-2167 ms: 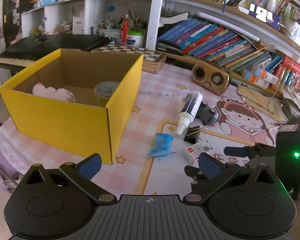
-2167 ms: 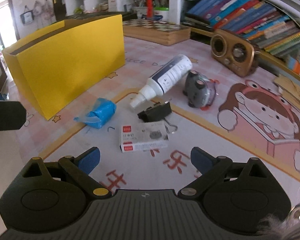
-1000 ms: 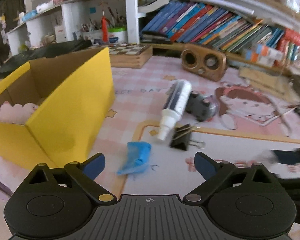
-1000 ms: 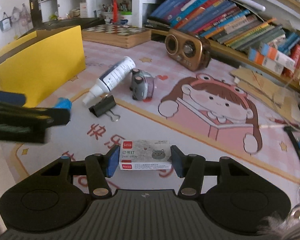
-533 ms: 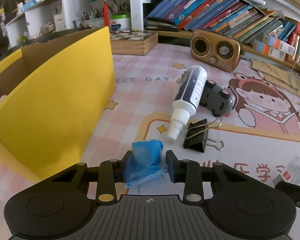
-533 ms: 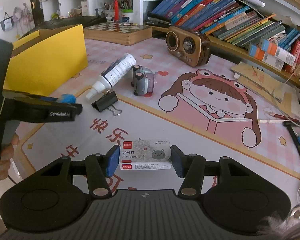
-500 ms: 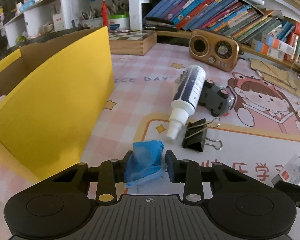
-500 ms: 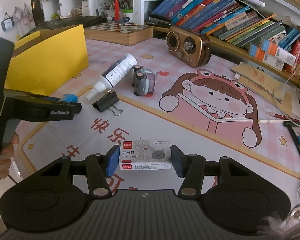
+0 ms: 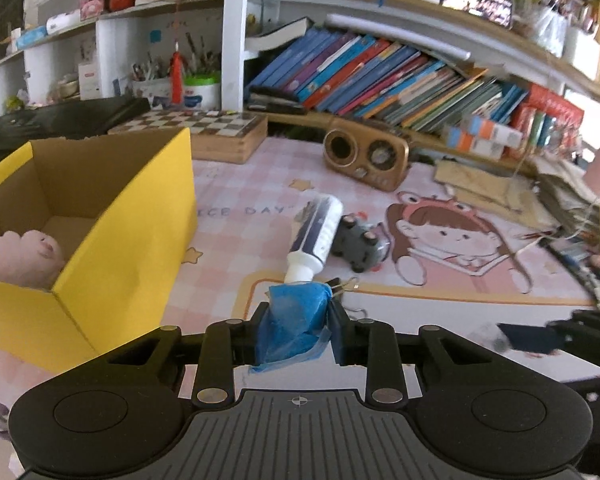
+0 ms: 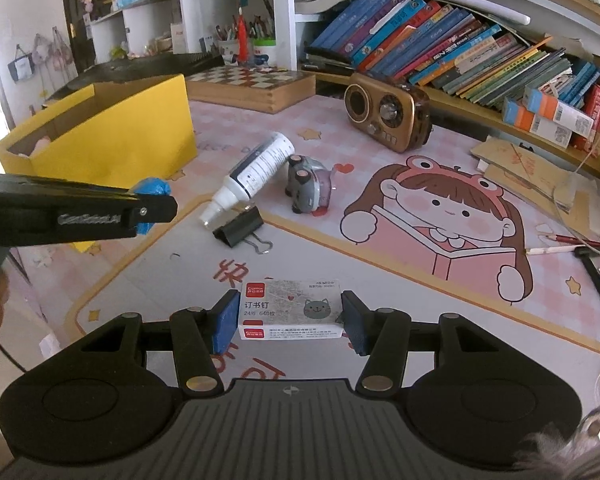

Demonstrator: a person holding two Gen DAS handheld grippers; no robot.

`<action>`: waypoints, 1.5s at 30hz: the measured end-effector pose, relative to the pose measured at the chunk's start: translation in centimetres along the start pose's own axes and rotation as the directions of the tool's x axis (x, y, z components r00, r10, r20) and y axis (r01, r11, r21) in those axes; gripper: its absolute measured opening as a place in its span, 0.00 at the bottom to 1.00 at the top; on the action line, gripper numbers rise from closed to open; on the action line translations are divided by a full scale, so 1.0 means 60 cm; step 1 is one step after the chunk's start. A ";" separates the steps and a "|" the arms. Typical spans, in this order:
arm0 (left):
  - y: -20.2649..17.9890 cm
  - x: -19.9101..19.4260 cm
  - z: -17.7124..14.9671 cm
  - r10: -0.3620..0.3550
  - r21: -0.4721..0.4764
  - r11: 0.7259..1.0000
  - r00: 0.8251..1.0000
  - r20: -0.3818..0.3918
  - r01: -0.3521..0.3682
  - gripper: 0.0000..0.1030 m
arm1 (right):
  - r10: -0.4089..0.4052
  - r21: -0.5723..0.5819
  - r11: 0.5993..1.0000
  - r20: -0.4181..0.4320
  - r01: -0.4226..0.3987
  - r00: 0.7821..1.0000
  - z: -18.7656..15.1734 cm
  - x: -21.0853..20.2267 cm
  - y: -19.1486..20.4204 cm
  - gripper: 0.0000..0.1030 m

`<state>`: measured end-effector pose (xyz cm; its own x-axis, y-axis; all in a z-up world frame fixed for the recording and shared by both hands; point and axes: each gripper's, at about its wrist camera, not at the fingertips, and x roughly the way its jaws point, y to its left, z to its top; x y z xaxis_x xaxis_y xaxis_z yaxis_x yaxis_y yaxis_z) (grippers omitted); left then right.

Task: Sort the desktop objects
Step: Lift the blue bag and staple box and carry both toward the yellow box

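Left jaws: my left gripper [image 9: 298, 322] is clenched on a crumpled blue wad [image 9: 294, 326], soft and wrinkled like thin plastic or tape, one loose edge hanging below the pads. It is off the mat, held in the air near the box's corner.
Right jaws: my right gripper [image 10: 288, 320] grasps a small flat staple box [image 10: 290, 308] by its short ends between blue pads; it is printed cardboard, with a red corner label and a grey cat face, and it hangs above the mat.
Seen across: from the right wrist, the left gripper's black bar [image 10: 76, 212] juts in from the left edge, blue showing at its tip [image 10: 152, 188].
Mat: a smooth desk mat [image 10: 380, 268], pink checks around a white panel, with a cartoon girl reading.
Binder clip: a black binder clip [image 10: 238, 230] with wire handles lies flat, just beside the nozzle of the bottle.
Bottle: a white plastic spray bottle [image 10: 256, 172], cylindrical with a dark label, lies on its side.
Toy car: a grey toy car [image 10: 306, 186], rounded, lies tipped beside the bottle's base, wheels showing.
Box: an open yellow cardboard box [image 9: 128, 232], brown inside, stands to the left; a pink plush [image 9: 20, 256] rests inside.
Beyond: a rounded brown radio [image 10: 388, 110], a wooden chessboard case [image 10: 252, 82], slanting rows of books [image 10: 440, 52].
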<state>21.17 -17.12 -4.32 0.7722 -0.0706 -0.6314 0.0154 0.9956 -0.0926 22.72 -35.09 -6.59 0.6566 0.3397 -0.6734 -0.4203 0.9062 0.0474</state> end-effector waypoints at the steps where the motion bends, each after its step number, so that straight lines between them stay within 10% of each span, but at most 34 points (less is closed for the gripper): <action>1: 0.001 -0.008 0.000 -0.009 -0.002 1.000 1.000 0.002 0.009 0.28 | 0.000 0.005 1.000 0.006 0.000 1.000 0.002 -0.004 0.002 0.50; 45: 0.252 -0.275 -0.137 -0.168 -0.002 0.986 0.985 0.027 0.168 0.28 | 0.003 0.052 0.999 0.031 -0.004 1.000 -0.074 -0.125 0.366 0.50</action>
<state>3.42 -1.44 -1.64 0.7758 -0.2352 -0.5855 0.1437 0.9694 -0.1990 5.81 -18.82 -3.77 0.6747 0.3499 -0.6498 -0.3901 0.9165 0.0885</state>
